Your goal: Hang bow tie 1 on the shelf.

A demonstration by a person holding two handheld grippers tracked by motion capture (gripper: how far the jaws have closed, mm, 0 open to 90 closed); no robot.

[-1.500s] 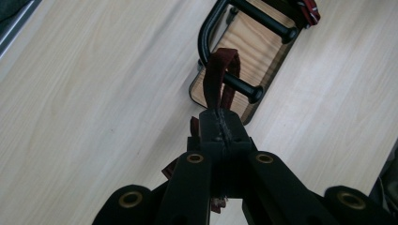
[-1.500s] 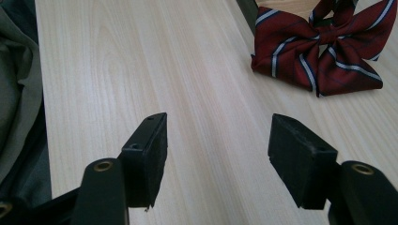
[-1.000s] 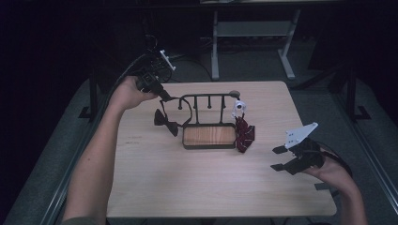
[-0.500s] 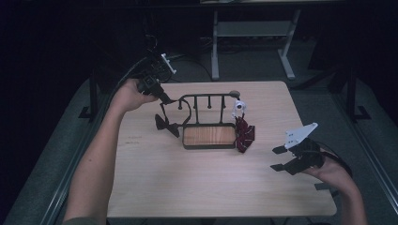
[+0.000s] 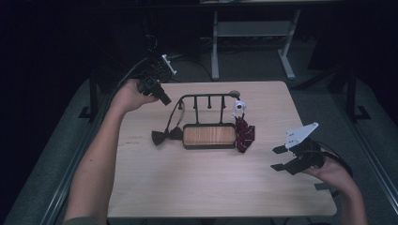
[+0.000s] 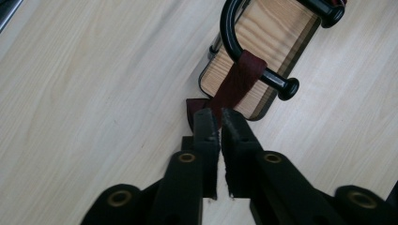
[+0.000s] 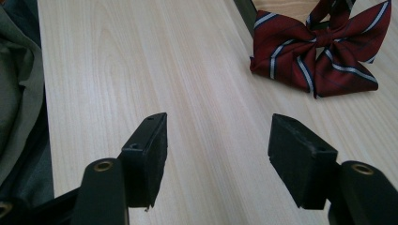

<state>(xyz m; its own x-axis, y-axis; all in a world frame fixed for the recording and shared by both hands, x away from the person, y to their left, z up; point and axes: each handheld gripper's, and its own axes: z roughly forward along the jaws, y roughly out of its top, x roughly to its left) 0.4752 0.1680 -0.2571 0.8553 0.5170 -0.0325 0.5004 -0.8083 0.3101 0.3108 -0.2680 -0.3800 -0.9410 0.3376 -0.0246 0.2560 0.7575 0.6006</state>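
the left gripper sits at ten o'clock on the table, its jaws pinched tight on the dark red strap of a bow tie. the strap loops over the left end of the black rack, and the bow lies on the table just beside the rack's wooden base. at the base's three o'clock side lies a striped bow tie. the right gripper hovers at four o'clock, jaws wide apart, holding nothing.

A dark red strap is hanging on the black rack. The bow is showing dark red with pale stripes. The surface is looking pale wood.
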